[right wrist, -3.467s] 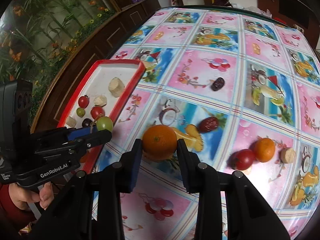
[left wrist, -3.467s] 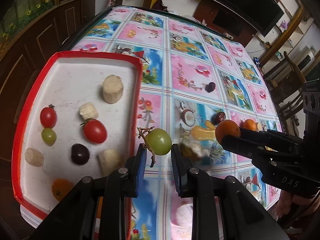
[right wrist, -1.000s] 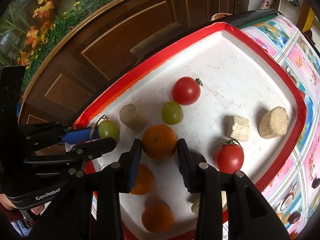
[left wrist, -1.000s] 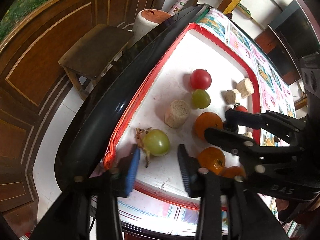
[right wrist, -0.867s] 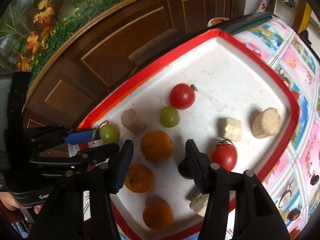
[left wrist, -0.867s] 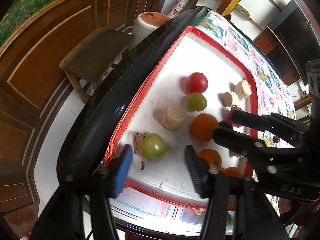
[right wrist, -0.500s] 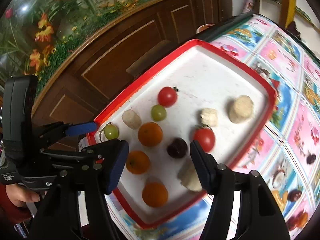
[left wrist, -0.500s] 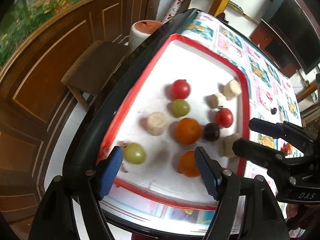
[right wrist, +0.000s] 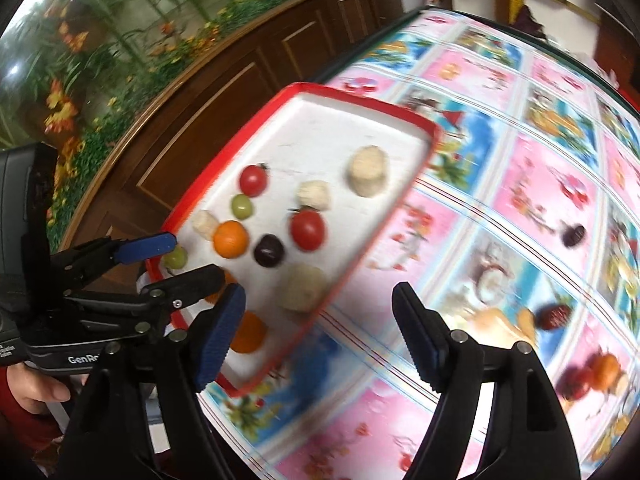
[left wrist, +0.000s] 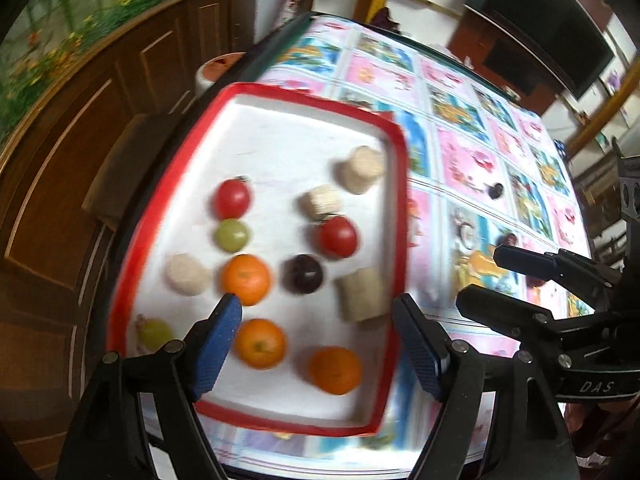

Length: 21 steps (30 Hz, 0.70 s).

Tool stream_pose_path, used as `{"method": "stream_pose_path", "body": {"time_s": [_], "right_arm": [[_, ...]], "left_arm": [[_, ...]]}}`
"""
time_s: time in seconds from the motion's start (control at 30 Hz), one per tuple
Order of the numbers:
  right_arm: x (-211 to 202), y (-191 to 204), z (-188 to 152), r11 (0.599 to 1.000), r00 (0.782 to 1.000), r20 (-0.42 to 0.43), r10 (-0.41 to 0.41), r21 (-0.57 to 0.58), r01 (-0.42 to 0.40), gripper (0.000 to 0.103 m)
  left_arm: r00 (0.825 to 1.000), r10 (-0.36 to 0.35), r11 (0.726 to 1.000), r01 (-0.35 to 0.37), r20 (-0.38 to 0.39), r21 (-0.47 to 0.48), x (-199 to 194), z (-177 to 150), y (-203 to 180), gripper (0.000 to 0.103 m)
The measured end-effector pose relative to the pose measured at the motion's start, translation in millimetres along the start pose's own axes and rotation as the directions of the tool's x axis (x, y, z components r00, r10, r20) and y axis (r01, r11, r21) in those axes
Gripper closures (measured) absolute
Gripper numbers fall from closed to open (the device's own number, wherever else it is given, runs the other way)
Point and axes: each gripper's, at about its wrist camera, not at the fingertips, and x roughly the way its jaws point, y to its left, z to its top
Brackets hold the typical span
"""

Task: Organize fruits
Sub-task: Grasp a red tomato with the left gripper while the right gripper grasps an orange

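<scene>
The red-rimmed white tray (left wrist: 396,208) (right wrist: 360,108) holds two tomatoes, a dark plum (left wrist: 302,274), several pale cork-like chunks, two green grapes and three oranges. The stemmed green grape (left wrist: 154,333) (right wrist: 176,258) lies free in the tray's near left corner. The orange (left wrist: 245,279) (right wrist: 230,239) rests mid-tray. My left gripper (left wrist: 316,312) (right wrist: 192,258) hovers above the tray's near end, jaws opening, nothing gripped. My right gripper (right wrist: 320,300) (left wrist: 496,276) is over the tray's right rim, jaws opening, also with nothing in them.
On the patterned tablecloth to the right lie a dark date (right wrist: 573,235), a reddish date (right wrist: 554,316), and a tomato (right wrist: 576,380) beside a small orange (right wrist: 606,366). The table edge, a wooden stool (left wrist: 128,160) and cabinets are on the left.
Both grippers let go and opened wide. The grape stayed in the tray's corner and the orange mid-tray. Both hands drew back, up and rightward toward the tablecloth.
</scene>
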Motion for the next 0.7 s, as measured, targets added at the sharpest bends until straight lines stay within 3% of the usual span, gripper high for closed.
{"method": "stream_pose_path", "body": {"time_s": [0.37, 0.7], "right_arm": [[-38.7, -81.9, -41.8, 0.976, 0.995, 0.022, -0.099, 0.199, 0.092, 0.025], [-79.3, -157.6, -83.8, 0.902, 0.976, 0.027, -0.218, 0.386, 0.191, 0.025]], "left_arm": [[0.995, -0.084, 0.982, 0.092, -0.055, 0.166, 20.4, 7.6, -76.3, 0.025], [0.981, -0.149, 0.932, 0.18, -0.121, 0.314, 42.7, 7.1, -148.5, 0.025]]}}
